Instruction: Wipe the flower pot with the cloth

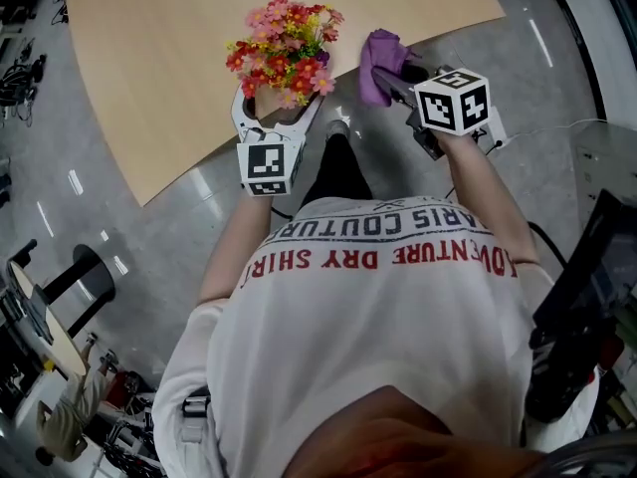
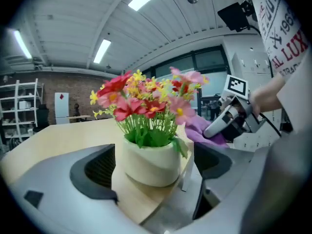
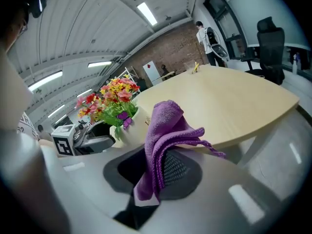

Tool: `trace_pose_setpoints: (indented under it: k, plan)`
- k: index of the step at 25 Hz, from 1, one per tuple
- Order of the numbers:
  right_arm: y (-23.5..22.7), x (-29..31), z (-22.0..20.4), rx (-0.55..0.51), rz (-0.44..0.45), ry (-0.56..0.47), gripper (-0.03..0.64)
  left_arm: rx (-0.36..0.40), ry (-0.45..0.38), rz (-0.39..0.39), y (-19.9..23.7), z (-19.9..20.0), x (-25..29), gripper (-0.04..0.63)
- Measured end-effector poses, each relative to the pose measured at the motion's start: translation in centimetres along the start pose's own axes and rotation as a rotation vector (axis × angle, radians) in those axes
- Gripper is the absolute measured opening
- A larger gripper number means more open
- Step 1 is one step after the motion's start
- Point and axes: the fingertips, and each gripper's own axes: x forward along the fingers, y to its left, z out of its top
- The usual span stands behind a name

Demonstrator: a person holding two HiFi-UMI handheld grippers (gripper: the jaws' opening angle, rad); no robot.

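My left jaws are standing wide apart around the pot [image 2: 148, 165], not clamping it, at the counter's [image 1: 149, 68] near edge. My right jaws are pinching the cloth [image 3: 163, 130] just beside the flowers [image 1: 284, 48]. I am judging it best to steady the pot first, then press the cloth flat against its wall

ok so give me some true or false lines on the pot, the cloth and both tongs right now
1. The right tongs are shut on the purple cloth. True.
2. The flower pot lies tipped on its side. False: it stands upright on the table.
3. The left tongs stand open with the pot between them. True.
4. The cloth is draped over the flowers. False: it is bunched in the right tongs, beside them.
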Motion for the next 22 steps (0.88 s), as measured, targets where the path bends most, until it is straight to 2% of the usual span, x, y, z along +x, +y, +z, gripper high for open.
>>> trace_pose_setpoints:
  k: [5, 9, 12, 19, 22]
  plan:
    - [0.4, -2.7, -3.3, 0.035, -0.015, -0.033, 0.046, -0.039, 0.001, 0.172, -1.3, -0.8, 0.6, 0.495]
    - [0.9, -4.9, -4.9, 0.069, -0.036, -0.056, 0.046, -0.037, 0.033, 0.308, -2.4, -1.8, 1.9, 0.495]
    - [2.0, -5.8, -5.6, 0.065, -0.042, -0.075, 0.046, -0.053, 0.048, 0.353, -2.4, -1.9, 2.2, 0.495]
    - [1.7, -6.9, -5.6, 0.086, -0.063, -0.112, 0.046, -0.03, 0.068, 0.448, -0.5, -1.7, 3.6, 0.495]
    - [1.6, -6.9, -5.3, 0.088, -0.066, -0.122, 0.046, -0.012, 0.074, 0.465, 0.3, -1.6, 3.6, 0.494]
